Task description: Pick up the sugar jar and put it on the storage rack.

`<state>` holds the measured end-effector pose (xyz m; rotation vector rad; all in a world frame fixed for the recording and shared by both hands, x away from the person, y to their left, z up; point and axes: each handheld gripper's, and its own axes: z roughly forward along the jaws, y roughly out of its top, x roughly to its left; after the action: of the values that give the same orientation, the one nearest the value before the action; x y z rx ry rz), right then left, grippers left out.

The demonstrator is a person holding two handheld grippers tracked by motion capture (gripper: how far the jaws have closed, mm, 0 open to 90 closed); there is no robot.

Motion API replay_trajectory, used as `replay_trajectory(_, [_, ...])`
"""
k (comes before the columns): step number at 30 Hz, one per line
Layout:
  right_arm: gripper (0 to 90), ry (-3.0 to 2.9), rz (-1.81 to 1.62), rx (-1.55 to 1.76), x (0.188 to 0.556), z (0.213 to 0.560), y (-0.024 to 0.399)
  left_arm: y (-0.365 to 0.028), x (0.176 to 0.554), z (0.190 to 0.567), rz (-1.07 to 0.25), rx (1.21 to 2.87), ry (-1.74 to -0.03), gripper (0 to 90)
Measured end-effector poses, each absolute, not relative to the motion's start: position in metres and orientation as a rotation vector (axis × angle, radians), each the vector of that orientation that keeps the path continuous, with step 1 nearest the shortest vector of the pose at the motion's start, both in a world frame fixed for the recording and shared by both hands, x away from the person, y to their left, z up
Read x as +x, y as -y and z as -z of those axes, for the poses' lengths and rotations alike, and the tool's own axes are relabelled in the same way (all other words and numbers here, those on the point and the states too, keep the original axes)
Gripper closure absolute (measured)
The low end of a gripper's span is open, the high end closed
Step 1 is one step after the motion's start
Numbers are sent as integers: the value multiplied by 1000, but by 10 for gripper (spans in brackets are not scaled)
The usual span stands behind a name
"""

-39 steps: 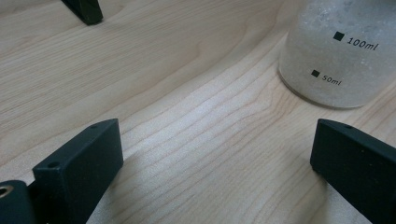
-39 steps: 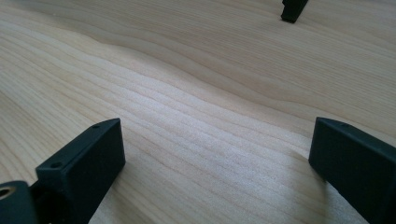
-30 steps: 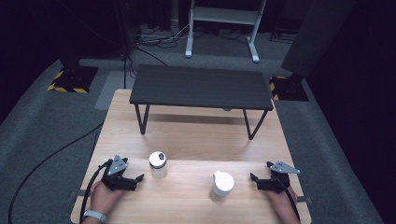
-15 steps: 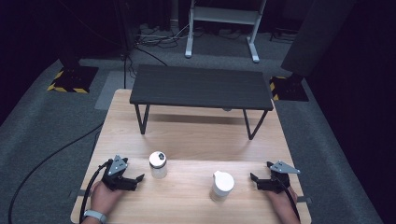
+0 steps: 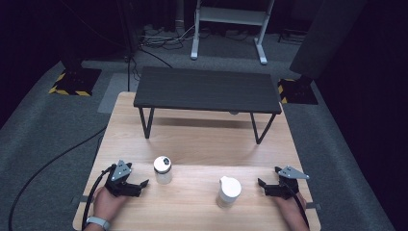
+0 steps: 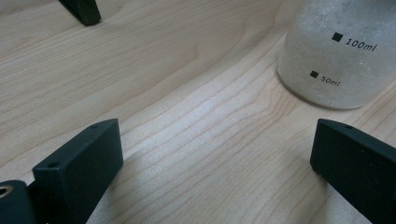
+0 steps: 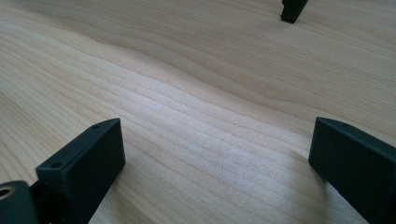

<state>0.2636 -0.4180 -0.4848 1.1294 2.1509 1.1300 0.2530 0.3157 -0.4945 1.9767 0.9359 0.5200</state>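
Note:
A small clear jar (image 5: 162,169) with a dark-spotted lid stands on the wooden table (image 5: 192,144), left of centre. In the left gripper view its frosted wall (image 6: 336,56) bears 50ml and 100ml marks, just beyond the right jaw. A white lidded bottle (image 5: 228,191) stands right of centre. My left gripper (image 5: 142,186) rests on the table left of the jar, open with bare wood between its jaws (image 6: 215,158). My right gripper (image 5: 261,187) lies right of the white bottle, open and holding nothing (image 7: 215,158).
A low black bench (image 5: 208,90) on thin legs stands across the far half of the table. One of its feet (image 6: 81,9) shows ahead of the left gripper, another (image 7: 292,9) ahead of the right. Bare wood lies between the two containers.

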Motion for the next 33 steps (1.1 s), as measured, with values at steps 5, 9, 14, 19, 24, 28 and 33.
replay_trajectory(5, [32,-2151,-1130,1129,264,485,418,-316,253,494,-520,1977,-936,23])
replay_trajectory(9, [32,-2151,-1130,1130,264,485,418,-316,253,494,-520,1976,-937,23])
replay_trajectory(14, [32,-2150,-1130,1131,264,485,418,-316,253,494,-520,1976,-937,23])
replay_trajectory(19, [32,-2150,-1130,1131,264,485,418,-315,253,494,-522,1977,-941,24])
replay_trajectory(24, [32,-2149,-1129,1131,264,485,418,-311,252,490,-535,1982,-986,24])
replay_trajectory(28, [32,-2148,-1128,1134,264,485,418,-308,252,486,-544,2004,-985,24])
replay_trajectory(33, [32,-2148,-1128,1134,264,485,417,-309,250,485,-542,1992,-942,24])
